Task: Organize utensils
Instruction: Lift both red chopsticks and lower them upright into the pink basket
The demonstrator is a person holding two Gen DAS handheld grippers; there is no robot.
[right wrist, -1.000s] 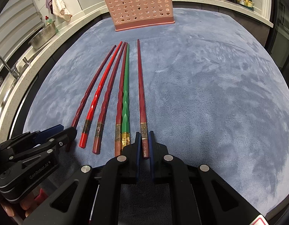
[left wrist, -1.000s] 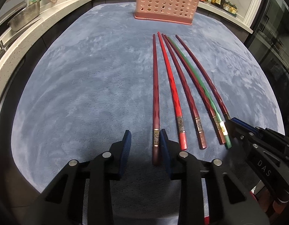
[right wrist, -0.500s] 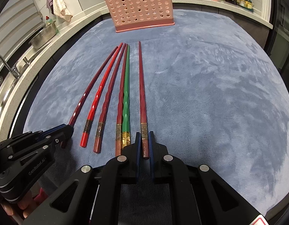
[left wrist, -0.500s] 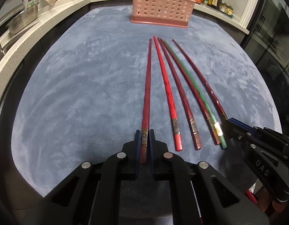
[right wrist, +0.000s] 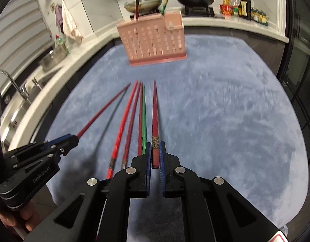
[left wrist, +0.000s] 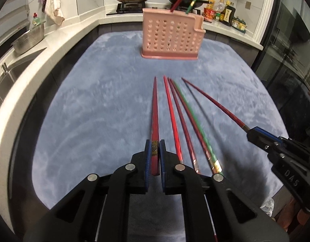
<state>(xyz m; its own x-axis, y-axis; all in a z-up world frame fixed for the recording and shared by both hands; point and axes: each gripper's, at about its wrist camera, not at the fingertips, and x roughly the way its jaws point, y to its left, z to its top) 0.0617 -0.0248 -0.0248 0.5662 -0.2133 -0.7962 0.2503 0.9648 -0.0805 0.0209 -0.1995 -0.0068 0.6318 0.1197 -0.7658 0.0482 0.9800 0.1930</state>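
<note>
Carry step: your left gripper [left wrist: 155, 153] and right gripper [right wrist: 155, 153] each pinched a red chopstick [left wrist: 155, 117]; next, tip-first insertion into pink holder [left wrist: 172, 36].

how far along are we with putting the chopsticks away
Early on. Two chopsticks, one red and one green, already stand in the pink holder. The left gripper and right gripper each grip one chopstick, lifted off the mat. Four more lie there waiting.
</note>
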